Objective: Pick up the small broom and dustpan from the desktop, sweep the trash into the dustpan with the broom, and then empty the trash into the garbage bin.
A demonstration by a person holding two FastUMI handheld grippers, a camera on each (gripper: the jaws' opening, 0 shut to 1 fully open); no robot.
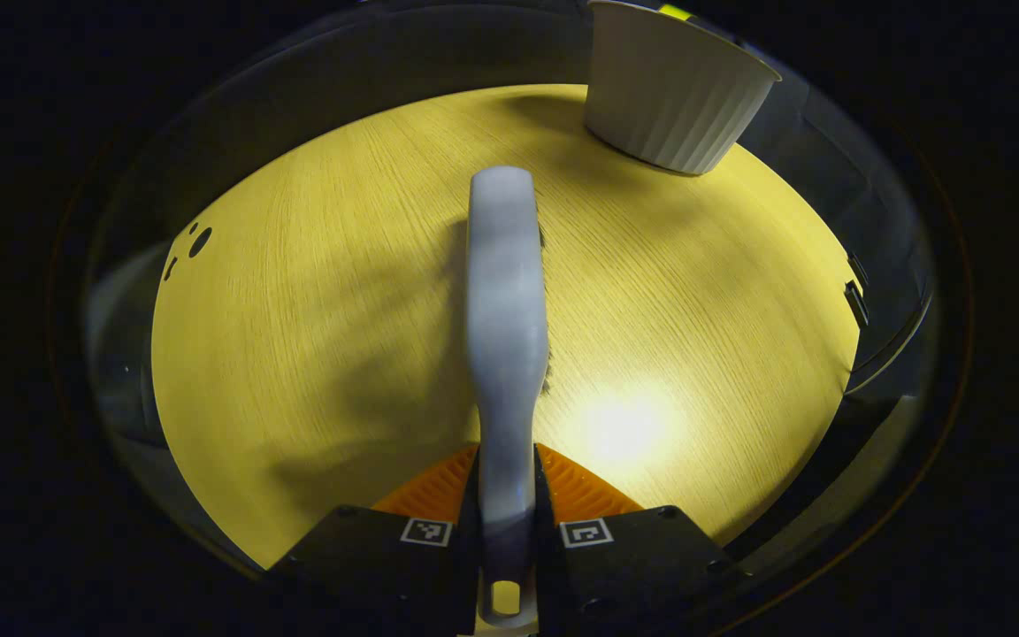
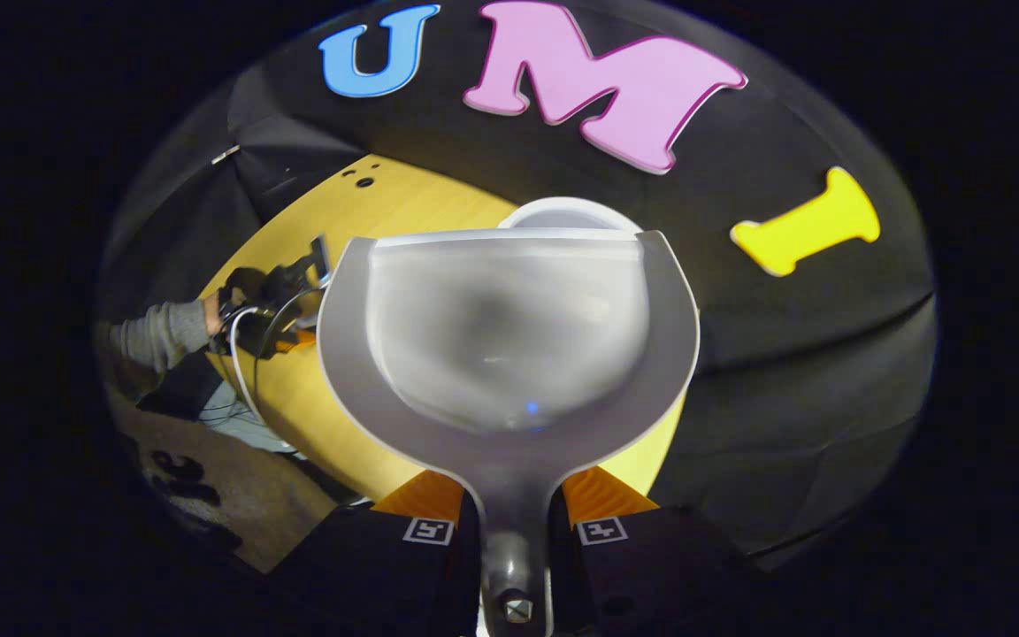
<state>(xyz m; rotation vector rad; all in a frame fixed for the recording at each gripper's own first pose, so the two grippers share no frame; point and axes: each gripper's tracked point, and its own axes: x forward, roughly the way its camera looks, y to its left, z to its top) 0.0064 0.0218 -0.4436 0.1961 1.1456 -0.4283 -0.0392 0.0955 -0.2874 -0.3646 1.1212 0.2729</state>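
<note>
In the left gripper view, the left tongs at the bottom centre pinch the handle of the broom, one finger pressed on each side. The broom runs straight up the middle of the frame, seen from its back, with a few dark bristle tips peeking out along its right edge. It hangs over the tabletop, which shows a bright glare spot just right of the handle, lower centre. The bin, ribbed and pale, stands on the tabletop at the upper right of the frame.

In the right gripper view, the right tongs at the bottom centre pinch the handle of the dustpan, fingers tight against both sides. The pan's scoop spreads across the centre of the frame, facing the camera; no trash can be made out inside it. The bin's rim peeks just above the pan's far edge. At centre left, over the tabletop, a hand with a grey sleeve holds the other gripper.
</note>
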